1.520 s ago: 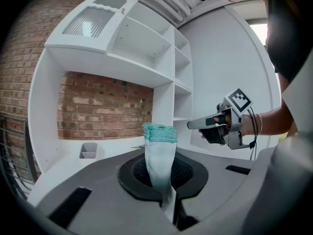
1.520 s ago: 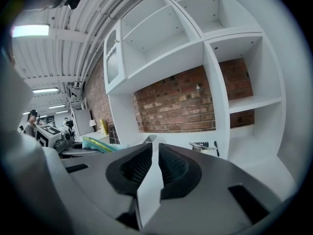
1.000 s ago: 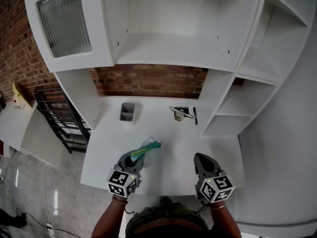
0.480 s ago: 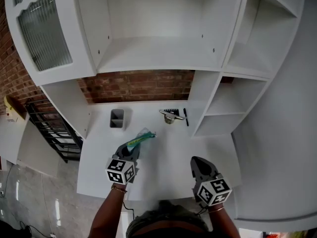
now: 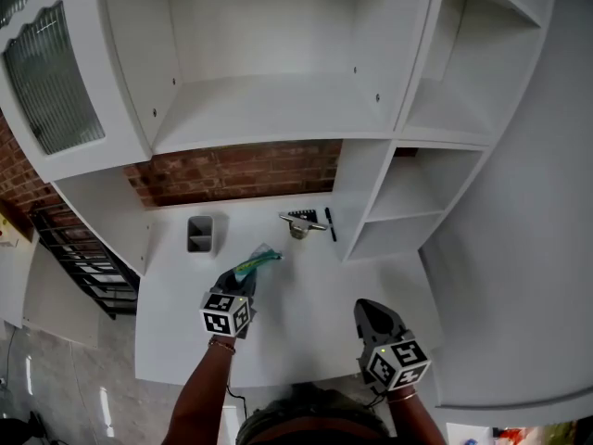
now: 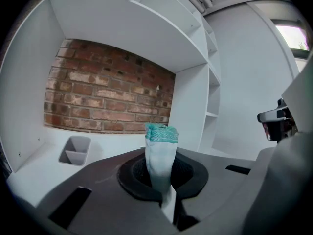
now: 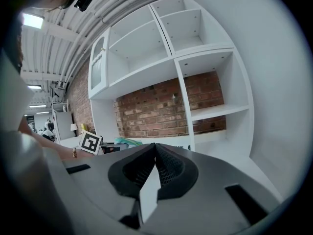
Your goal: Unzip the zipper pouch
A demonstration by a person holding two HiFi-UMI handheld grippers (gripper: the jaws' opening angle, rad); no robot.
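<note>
Left gripper (image 5: 238, 283) clamps translucent, teal-edged zipper pouch (image 6: 160, 156); right gripper (image 7: 149, 187) jaws together; grey two-compartment bin (image 5: 199, 233) at pouch's ten o'clock.

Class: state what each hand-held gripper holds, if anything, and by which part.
Left hand-held gripper: shut on the zipper pouch, pinching its pale end, the teal edge sticking out beyond the jaws. Right hand-held gripper: shut, holding nothing.
</note>
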